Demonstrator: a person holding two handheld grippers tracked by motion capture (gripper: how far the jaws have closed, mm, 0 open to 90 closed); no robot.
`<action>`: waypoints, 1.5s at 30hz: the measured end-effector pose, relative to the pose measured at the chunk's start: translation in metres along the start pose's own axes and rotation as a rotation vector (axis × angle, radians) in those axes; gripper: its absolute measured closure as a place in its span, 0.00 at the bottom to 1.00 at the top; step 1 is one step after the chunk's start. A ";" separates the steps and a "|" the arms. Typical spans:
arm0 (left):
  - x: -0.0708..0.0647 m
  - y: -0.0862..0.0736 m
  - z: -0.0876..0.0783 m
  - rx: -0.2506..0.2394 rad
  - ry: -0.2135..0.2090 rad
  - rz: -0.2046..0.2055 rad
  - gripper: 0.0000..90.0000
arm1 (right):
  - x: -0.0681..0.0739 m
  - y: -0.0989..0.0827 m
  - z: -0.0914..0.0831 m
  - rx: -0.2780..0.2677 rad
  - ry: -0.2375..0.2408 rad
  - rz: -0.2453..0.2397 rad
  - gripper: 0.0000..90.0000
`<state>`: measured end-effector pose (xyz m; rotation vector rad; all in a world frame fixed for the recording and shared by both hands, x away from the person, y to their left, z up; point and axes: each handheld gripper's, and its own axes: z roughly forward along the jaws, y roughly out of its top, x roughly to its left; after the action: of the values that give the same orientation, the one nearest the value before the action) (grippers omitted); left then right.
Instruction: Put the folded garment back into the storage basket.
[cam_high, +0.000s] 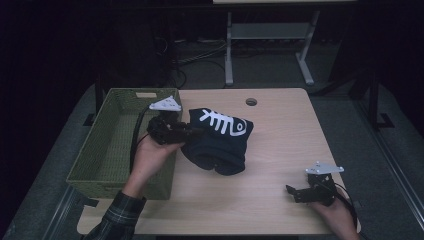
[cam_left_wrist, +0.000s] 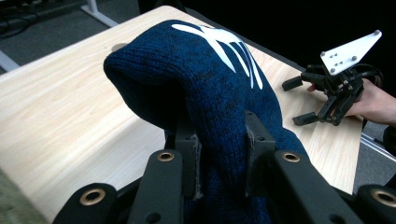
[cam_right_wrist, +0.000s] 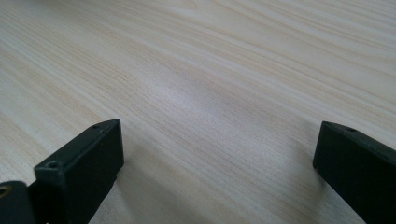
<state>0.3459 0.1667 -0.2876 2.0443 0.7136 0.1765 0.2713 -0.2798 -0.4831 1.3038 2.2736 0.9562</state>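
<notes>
We start with the wooden table, which spans the middle of the high view, and the green woven basket standing on its left part. Just right of the basket, at centre frame, lies the navy knitted garment with a white fishbone design, bunched into a rounded heap.

We judge the step in hand to be the pick-up: our left gripper sits at the garment's left edge, and in the left gripper view its jaws are nearly closed on a thick fold of the knit, the fabric rising up and away between them. The next move, as we read it, calls for lifting the heap clear of the table and carrying it leftward over the basket's rim, keeping the loose bulk from dragging.

Our right gripper rests at lower right, well apart from the garment, its jaws spread wide over bare wood with nothing in them.
</notes>
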 end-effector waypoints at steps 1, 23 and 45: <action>0.001 0.001 -0.002 -0.004 0.001 -0.001 0.81 | 0.000 0.000 0.000 0.001 0.000 -0.001 0.01; 0.038 0.001 -0.090 -0.084 0.068 -0.047 0.80 | 0.000 0.000 0.000 -0.001 -0.002 -0.001 0.01; 0.078 -0.032 -0.178 -0.120 0.219 -0.132 0.81 | 0.000 0.000 0.000 -0.001 -0.005 0.003 0.01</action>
<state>0.3270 0.3529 -0.2265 1.8739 0.9477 0.3621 0.2714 -0.2798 -0.4831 1.3086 2.2680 0.9540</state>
